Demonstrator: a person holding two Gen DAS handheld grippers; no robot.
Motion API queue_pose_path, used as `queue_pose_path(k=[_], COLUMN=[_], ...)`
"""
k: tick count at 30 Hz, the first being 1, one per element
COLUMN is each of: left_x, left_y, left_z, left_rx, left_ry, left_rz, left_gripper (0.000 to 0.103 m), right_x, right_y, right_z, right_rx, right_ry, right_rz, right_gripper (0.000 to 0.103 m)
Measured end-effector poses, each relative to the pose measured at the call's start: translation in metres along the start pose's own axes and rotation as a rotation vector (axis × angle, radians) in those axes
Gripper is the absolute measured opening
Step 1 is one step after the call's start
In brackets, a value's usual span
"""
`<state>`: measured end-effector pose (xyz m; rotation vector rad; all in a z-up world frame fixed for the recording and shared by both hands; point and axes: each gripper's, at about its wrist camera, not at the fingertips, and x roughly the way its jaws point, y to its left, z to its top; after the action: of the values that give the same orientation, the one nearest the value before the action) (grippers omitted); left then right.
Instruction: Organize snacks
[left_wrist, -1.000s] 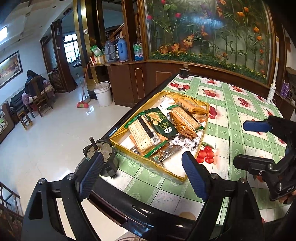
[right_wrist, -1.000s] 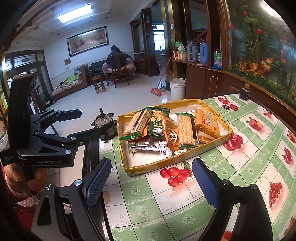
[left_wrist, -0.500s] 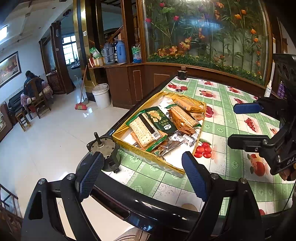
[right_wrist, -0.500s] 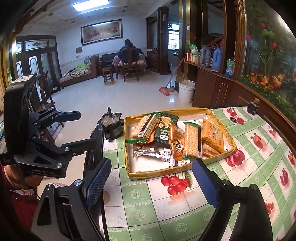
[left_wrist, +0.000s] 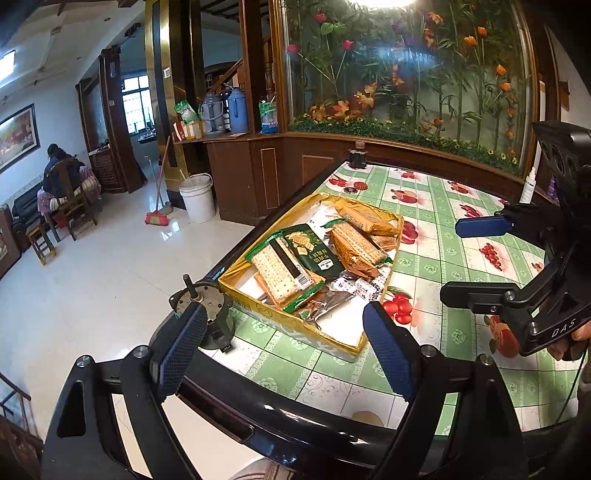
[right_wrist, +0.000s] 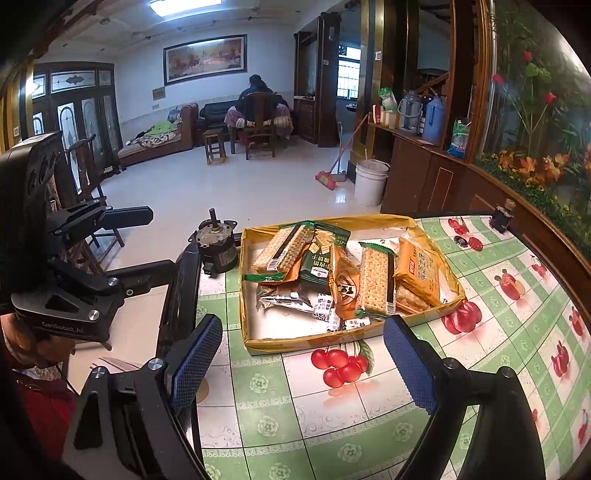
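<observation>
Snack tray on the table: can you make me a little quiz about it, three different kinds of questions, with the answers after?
1. True or false: the right claw is holding a snack.
2. What sits on the table just outside the tray, by its corner at the table's edge? A) a small motor B) a cup C) a banana
3. Fill in: the fruit printed on the cloth in front of the tray is red ____.

Key: 1 false, it is open and empty. 2 A, the motor. 3 cherries.
</observation>
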<state>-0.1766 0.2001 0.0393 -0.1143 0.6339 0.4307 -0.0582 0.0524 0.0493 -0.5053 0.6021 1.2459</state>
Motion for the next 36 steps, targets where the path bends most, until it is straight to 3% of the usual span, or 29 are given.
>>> queue_pose_path(k=[36], left_x=[0.004], left_y=[-0.015], left_z=[-0.007], left_rx=[0.064], left_ry=[0.040], left_rz=[0.041], left_gripper=[0.087], right_x=[0.005], right_y=[0.006], right_z=[-0.005], right_rx=[-0.071], right_ry=[0.024], right_rz=[0.008], right_gripper=[0.090])
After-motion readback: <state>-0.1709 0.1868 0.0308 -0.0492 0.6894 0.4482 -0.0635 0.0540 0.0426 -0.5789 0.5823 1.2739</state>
